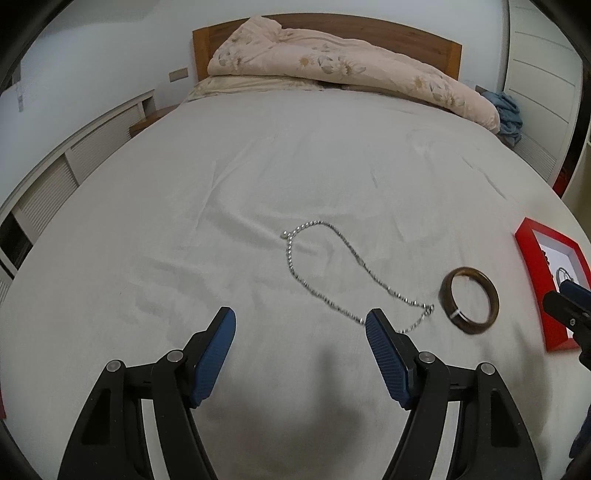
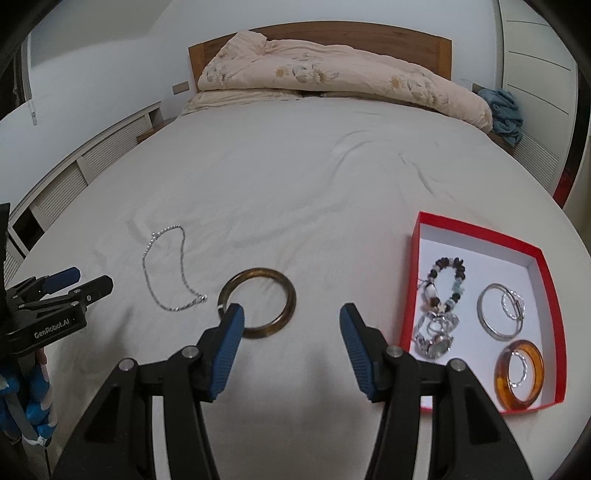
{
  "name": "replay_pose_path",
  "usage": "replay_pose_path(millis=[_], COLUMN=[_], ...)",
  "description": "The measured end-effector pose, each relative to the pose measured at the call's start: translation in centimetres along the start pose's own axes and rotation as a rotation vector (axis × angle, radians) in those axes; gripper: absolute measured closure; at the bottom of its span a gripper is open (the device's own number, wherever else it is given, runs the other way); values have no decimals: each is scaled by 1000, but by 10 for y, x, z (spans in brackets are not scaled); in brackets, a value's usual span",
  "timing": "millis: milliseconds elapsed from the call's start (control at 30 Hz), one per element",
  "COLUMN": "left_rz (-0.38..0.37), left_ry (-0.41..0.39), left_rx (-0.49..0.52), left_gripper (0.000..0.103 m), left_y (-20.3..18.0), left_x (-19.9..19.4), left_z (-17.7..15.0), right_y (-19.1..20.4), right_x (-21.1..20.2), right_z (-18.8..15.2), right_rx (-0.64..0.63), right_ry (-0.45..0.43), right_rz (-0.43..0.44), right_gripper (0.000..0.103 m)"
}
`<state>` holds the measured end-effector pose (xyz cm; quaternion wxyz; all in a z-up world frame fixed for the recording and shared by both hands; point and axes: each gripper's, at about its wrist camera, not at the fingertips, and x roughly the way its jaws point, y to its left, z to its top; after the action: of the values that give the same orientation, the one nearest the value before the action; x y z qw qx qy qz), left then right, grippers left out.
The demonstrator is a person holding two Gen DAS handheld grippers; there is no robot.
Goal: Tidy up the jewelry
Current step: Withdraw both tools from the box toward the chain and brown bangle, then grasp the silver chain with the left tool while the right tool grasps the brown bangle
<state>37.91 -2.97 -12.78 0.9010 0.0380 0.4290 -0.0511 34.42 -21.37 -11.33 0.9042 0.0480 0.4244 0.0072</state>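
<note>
Mostly the frames are filled by a bed under a pale grey sheet, with a wooden headboard along the top and a peach floral duvet bunched against it; a blue cloth sits at the upper right.

At the lower right of the right wrist view lies a red jewelry box with a white inside. It holds an amber bangle, a silver bangle, a beaded bracelet and a wristwatch, with thin twisted rings among them.

Left of the box, on the sheet, a dark brown bangle lies flat at lower centre. A silver chain necklace lies looped further left, just beside it and apart.

At the bottom of its own view the right gripper stands with jaws spread wide and nothing between them; its left fingertip overlaps the brown bangle's near edge in the picture. Likewise the left gripper is spread wide and empty, the chain's near end by its right fingertip. Seen from the right wrist view, its body reads "GenRobot.AI".
</note>
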Motion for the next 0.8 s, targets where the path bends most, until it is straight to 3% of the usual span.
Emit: replay_pose_path(millis=[367, 800], left_rz=[-3, -18], left_ry=[6, 99], left_rx=[-2, -56], left_gripper=[31, 31], left_y=[-5, 2], left_x=[24, 67], left_z=[17, 23], right_y=[-6, -7], right_x=[28, 55], right_z=[12, 16], right_rx=[17, 7], right_ry=[14, 67], right_rz=[-1, 6], right_gripper=[51, 51])
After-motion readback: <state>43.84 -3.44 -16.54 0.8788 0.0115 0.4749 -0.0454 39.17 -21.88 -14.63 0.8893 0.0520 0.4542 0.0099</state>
